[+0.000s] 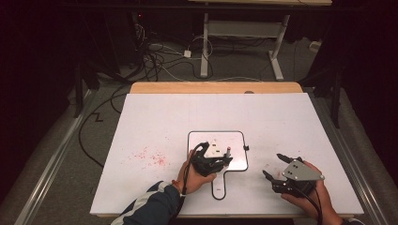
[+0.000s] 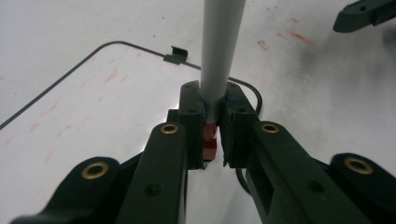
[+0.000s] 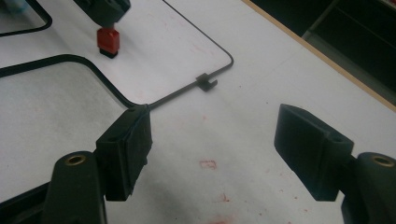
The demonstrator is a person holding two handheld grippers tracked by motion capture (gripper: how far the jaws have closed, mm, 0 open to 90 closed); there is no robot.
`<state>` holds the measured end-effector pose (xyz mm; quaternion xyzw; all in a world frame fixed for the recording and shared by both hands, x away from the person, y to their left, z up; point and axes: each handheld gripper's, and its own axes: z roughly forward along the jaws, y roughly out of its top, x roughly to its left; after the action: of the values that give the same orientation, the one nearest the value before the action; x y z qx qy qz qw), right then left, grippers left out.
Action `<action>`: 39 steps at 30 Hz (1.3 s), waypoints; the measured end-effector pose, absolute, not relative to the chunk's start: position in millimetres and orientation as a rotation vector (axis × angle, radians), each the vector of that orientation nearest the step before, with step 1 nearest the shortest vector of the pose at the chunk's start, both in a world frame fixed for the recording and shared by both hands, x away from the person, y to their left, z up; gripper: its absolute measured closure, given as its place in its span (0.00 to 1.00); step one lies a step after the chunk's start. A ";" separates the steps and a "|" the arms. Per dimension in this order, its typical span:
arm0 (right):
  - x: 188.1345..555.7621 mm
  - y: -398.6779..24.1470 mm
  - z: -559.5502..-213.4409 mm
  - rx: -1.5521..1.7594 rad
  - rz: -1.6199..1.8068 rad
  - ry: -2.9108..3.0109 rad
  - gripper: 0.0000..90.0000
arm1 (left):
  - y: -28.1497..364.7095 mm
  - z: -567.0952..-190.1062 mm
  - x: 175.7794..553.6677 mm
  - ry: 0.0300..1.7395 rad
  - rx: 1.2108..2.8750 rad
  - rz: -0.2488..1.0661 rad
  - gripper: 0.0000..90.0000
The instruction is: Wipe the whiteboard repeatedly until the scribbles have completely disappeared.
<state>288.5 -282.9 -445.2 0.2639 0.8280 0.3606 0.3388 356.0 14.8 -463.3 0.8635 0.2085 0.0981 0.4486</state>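
The left gripper (image 1: pixel 220 161) has its jaws pressed together on a marker (image 2: pixel 219 56), a grey barrel with a red cap end (image 2: pixel 210 144). In the left gripper view the barrel runs straight away from the jaws, so its long axis continues the line of the fingers, and the red end sits back between the two pads (image 2: pixel 192 126). In the right gripper view the same red end (image 3: pixel 108 41) points down toward the small whiteboard (image 1: pixel 199 140) and hangs just above it; I cannot tell for sure if it touches the surface.

The whiteboard lies flat on the white table (image 1: pixel 291 122), with a handle part toward the person and a small black clip (image 3: pixel 206 82) on its thin rim. Faint red smears are on the board and on the table at its left.

The right gripper (image 1: pixel 277 166) hovers to the right of the whiteboard, jaws spread wide with nothing between them. Its left finger (image 3: pixel 126 149) is just beside the board's rim. The left hand is clearly nearer to the board, so the writing or wiping seems to be its work.
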 end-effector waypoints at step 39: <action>285.4 -285.3 -444.7 0.692 0.923 2.143 0.32 | 26.5 -458.7 344.3 0.512 2.204 0.230 0.87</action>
<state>285.4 -285.3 -444.7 0.2667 0.8260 0.3559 0.3463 344.3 26.5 -458.7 0.8794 0.2041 0.0916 0.4202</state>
